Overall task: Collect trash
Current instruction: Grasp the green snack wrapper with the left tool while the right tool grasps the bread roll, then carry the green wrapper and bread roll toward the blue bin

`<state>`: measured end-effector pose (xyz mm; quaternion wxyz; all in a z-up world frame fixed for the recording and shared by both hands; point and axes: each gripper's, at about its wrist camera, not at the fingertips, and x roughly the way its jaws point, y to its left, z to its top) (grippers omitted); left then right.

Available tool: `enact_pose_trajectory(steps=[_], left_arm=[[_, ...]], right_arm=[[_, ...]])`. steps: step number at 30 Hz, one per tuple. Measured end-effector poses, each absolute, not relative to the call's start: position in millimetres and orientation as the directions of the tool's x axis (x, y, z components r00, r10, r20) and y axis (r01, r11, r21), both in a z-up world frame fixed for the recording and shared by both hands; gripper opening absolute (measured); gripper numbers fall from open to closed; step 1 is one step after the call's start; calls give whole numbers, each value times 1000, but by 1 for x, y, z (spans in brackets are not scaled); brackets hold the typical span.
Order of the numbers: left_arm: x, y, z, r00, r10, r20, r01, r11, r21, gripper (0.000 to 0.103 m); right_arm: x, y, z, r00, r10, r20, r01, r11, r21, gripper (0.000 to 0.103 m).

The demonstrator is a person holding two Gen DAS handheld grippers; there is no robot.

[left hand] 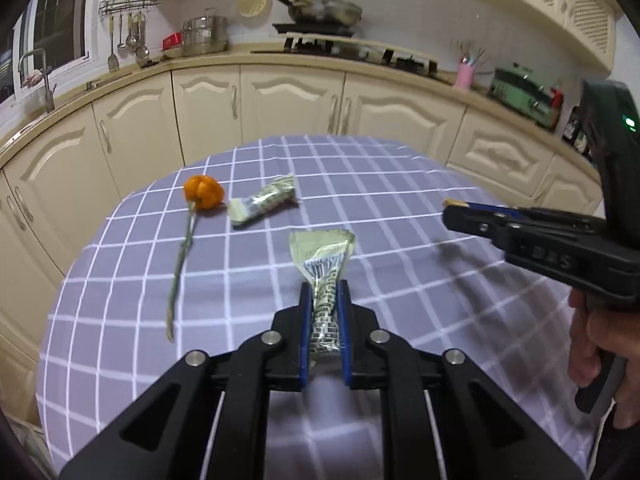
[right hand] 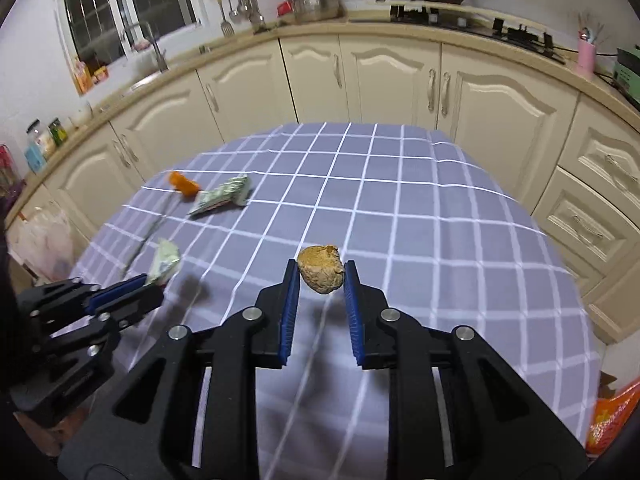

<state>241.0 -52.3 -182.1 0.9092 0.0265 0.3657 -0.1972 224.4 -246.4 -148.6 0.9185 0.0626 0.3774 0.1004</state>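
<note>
My left gripper [left hand: 325, 286] is shut on a crumpled green snack wrapper [left hand: 326, 264], whose open end sticks out past the blue pads over the checked tablecloth [left hand: 380, 184]. My right gripper [right hand: 321, 268] is shut on a brown, rough lump of food scrap [right hand: 321, 269], held a little above the cloth. From the left wrist view the right gripper [left hand: 450, 207] shows at the right edge with the brown lump [left hand: 454, 202] at its tip. A second wrapper [left hand: 262, 200] and an orange flower [left hand: 203, 192] on a long stem lie on the table's far left.
Cream kitchen cabinets [left hand: 288, 100] curve around behind the table, with a hob and pan [left hand: 324, 10] on the counter. A white plastic bag [right hand: 44, 240] hangs left of the table and an orange bag [right hand: 612, 420] sits at the lower right. A hand [left hand: 600, 344] grips the right tool.
</note>
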Motion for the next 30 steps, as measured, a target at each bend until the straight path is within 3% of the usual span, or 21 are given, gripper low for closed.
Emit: enact_pose_trajectory(steps=[9, 16, 30], left_arm=[[167, -80, -148, 692, -445, -569, 410, 890, -197, 11], [106, -121, -120, 693, -521, -498, 473, 850, -231, 11], [43, -248, -120, 548, -673, -497, 667, 710, -226, 11]], right_arm=[[123, -293, -107, 770, 253, -585, -131, 961, 243, 22], [45, -362, -87, 834, 172, -524, -19, 959, 284, 23], [-55, -504, -128, 811, -79, -579, 326, 884, 336, 23]])
